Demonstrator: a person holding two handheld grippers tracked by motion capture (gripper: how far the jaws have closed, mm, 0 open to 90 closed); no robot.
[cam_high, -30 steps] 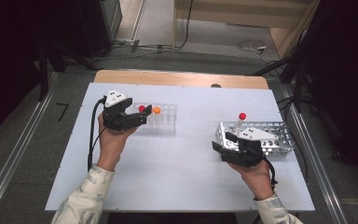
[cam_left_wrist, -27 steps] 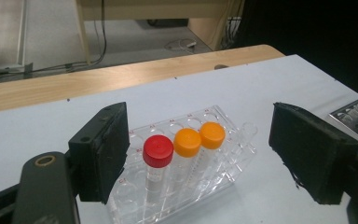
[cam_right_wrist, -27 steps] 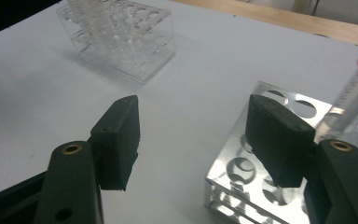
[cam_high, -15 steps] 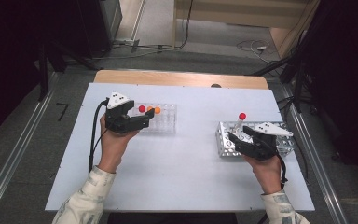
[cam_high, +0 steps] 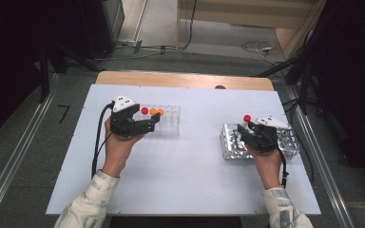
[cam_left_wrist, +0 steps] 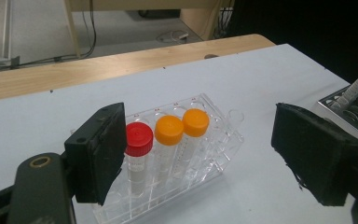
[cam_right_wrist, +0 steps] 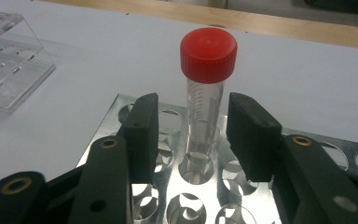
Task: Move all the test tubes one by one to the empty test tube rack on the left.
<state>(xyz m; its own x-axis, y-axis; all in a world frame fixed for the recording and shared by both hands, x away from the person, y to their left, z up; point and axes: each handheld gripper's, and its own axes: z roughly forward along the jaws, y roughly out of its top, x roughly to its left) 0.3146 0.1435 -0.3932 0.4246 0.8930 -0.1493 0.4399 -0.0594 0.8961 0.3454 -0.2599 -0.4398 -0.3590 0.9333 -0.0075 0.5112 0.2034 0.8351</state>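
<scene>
We see bare table between racks. Right gripper [cam_right_wrist: 190, 135], level over metal rack [cam_high: 230, 142], jaws just been closing round red-capped tube [cam_right_wrist: 205, 93], w/ gaps either side. Left gripper [cam_left_wrist: 200, 154] open by clear rack [cam_left_wrist: 223, 140].

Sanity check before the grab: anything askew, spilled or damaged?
Nothing stands out. The red-capped tube stands upright in the metal rack, between the right gripper pads, untouched; three capped tubes sit upright in the clear rack.

A lab bench set up for recording

Capped sample tubes [cam_left_wrist: 168, 140] stood in a clear plastic rack [cam_high: 168, 116] and a perforated metal rack [cam_high: 230, 145] on a white table [cam_high: 185, 175]; cables [cam_high: 171, 47] ran across the grey floor beyond, beside aluminium rails [cam_high: 9, 175].
</scene>
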